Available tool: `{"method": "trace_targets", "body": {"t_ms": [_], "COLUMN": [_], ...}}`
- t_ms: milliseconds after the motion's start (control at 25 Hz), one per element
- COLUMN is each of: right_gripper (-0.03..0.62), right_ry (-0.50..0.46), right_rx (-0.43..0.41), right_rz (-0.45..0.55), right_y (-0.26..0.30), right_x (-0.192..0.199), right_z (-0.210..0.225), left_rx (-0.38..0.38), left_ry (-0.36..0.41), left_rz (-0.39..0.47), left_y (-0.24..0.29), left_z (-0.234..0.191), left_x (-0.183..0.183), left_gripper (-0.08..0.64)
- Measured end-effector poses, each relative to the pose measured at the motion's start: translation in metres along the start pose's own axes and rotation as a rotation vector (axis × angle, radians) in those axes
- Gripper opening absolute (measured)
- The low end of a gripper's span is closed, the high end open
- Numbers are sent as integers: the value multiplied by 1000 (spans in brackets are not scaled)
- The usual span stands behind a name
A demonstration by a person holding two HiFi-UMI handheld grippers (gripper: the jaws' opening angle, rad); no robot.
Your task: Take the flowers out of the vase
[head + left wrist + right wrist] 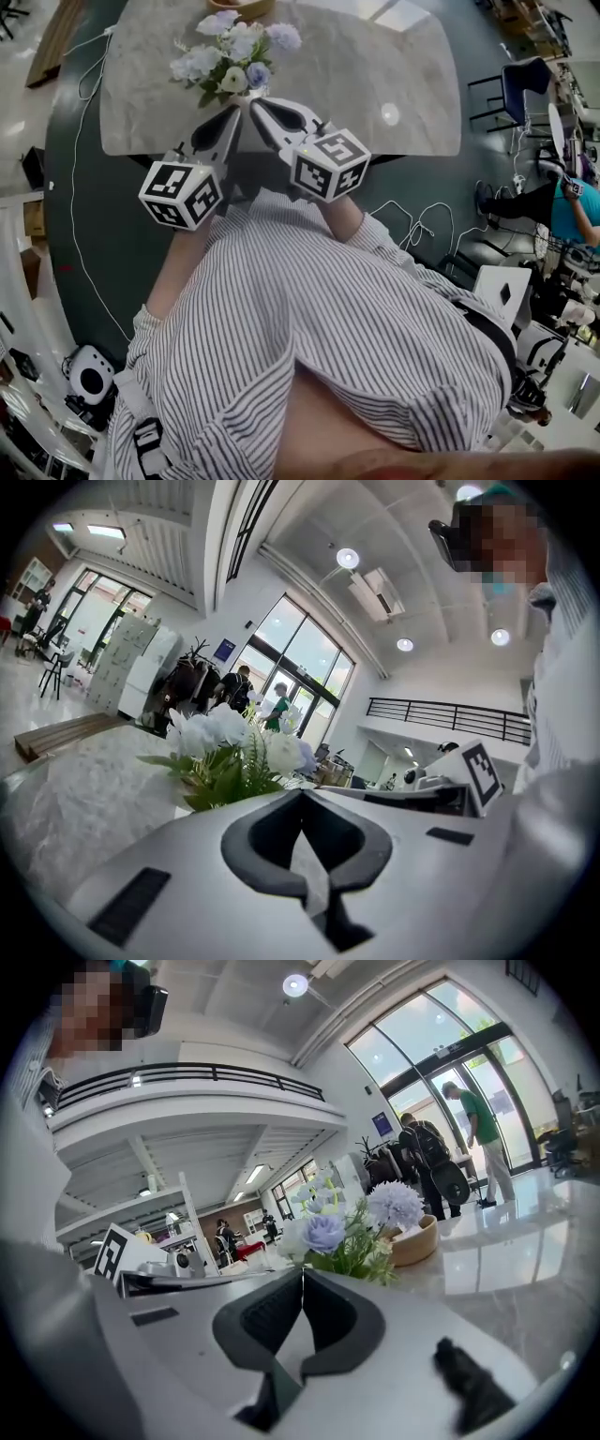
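A bunch of white, pale blue and lilac flowers (pixel 232 53) with green leaves stands near the front edge of the marble table (pixel 394 66). The blooms hide the vase from every view. My left gripper (pixel 233 112) and right gripper (pixel 254 104) are side by side just short of the flowers, both shut with nothing between the jaws. In the left gripper view the flowers (pixel 232 754) rise just beyond the closed tips of the left gripper (pixel 302 794). The right gripper view shows the flowers (pixel 345 1229) directly past the closed right gripper (pixel 303 1271).
A wooden bowl (pixel 242 6) (pixel 418 1239) sits behind the flowers. Cables (pixel 412 220) trail over the dark floor beside the table. A chair (pixel 521 82) and a seated person (pixel 567 202) are off to the right. People stand by the glass doors (pixel 450 1147).
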State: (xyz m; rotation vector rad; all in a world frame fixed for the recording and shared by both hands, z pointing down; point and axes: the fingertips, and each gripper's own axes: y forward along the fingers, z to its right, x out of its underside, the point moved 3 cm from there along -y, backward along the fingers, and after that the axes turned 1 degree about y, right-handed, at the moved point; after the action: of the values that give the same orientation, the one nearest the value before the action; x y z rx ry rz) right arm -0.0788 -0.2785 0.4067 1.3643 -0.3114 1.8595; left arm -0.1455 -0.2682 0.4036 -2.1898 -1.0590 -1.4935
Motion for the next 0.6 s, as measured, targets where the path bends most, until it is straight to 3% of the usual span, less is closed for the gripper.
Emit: {"method": "trace_targets", "body": {"t_ms": [280, 600], "right_gripper": [15, 15], "right_ry": [14, 12], "right_rx": [20, 1], "right_rz": [-3, 11], "right_y": [3, 5], "right_x": [8, 3], "right_z": [3, 12], "left_rx": [38, 29], "left_ry": [1, 12], "left_rz": [-25, -29], "left_y": [7, 14], "left_z": [-1, -5], "left_x": [8, 7], "left_gripper": [9, 9]}}
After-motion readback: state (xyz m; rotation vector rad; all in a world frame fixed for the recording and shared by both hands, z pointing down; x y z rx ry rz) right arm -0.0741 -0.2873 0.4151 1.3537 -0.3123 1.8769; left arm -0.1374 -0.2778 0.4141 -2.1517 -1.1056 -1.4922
